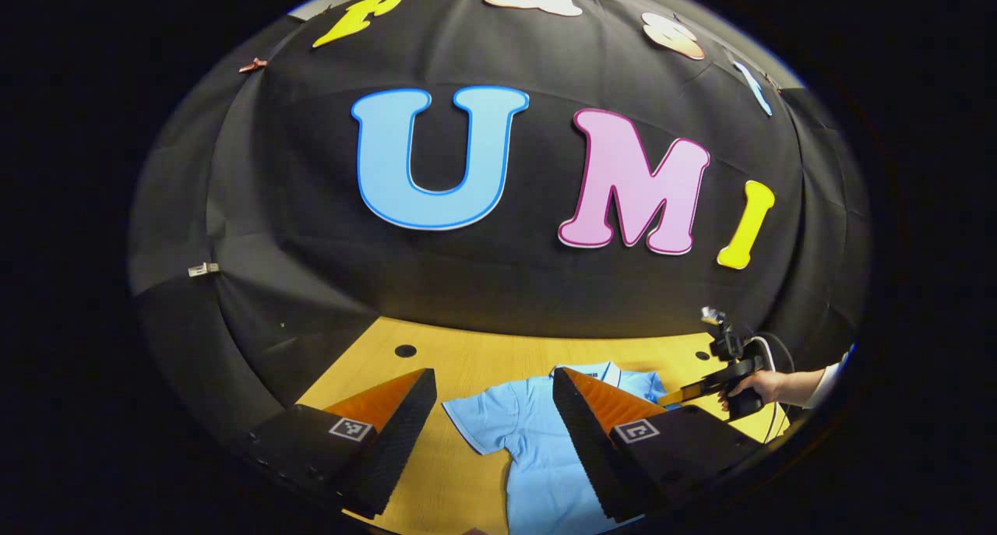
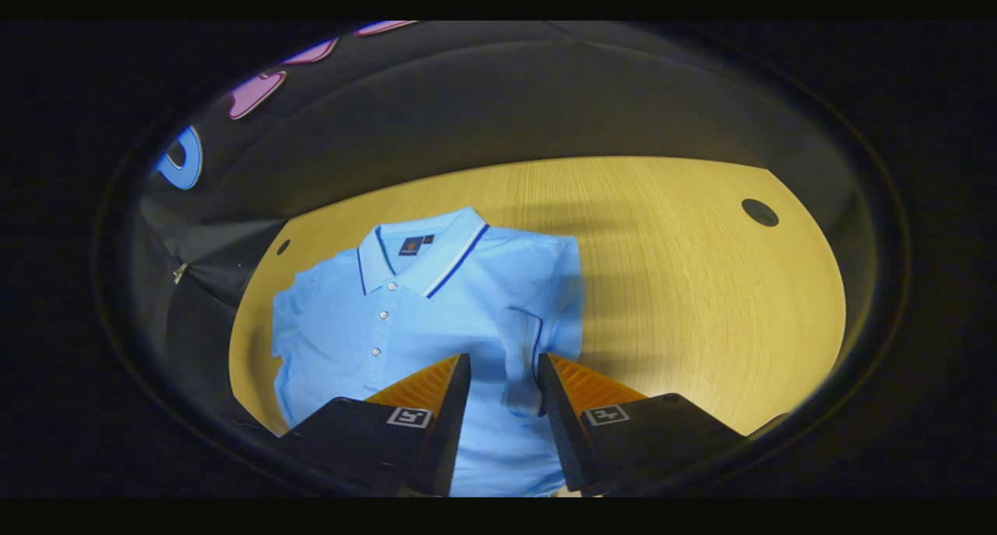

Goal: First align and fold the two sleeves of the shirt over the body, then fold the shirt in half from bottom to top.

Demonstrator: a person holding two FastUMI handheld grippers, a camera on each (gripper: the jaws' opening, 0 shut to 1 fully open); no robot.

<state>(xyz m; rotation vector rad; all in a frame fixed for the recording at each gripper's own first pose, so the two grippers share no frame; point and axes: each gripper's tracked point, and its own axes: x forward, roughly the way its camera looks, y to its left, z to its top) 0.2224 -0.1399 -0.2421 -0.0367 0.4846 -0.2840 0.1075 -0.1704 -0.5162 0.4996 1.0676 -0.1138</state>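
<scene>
Lying on the wooden table [image 2: 701,270], the blue shirt [image 2: 436,309] is getting cut off at 6 o'clock behind both grippers' spread fingers; right gripper [image 2: 502,364] is hovering over a folded sleeve [image 2: 523,356], left gripper [image 1: 494,383] holding nothing.

Shirt [image 2: 436,301] hem cut off at bottom edge, partly behind gripper [image 2: 502,379].
</scene>
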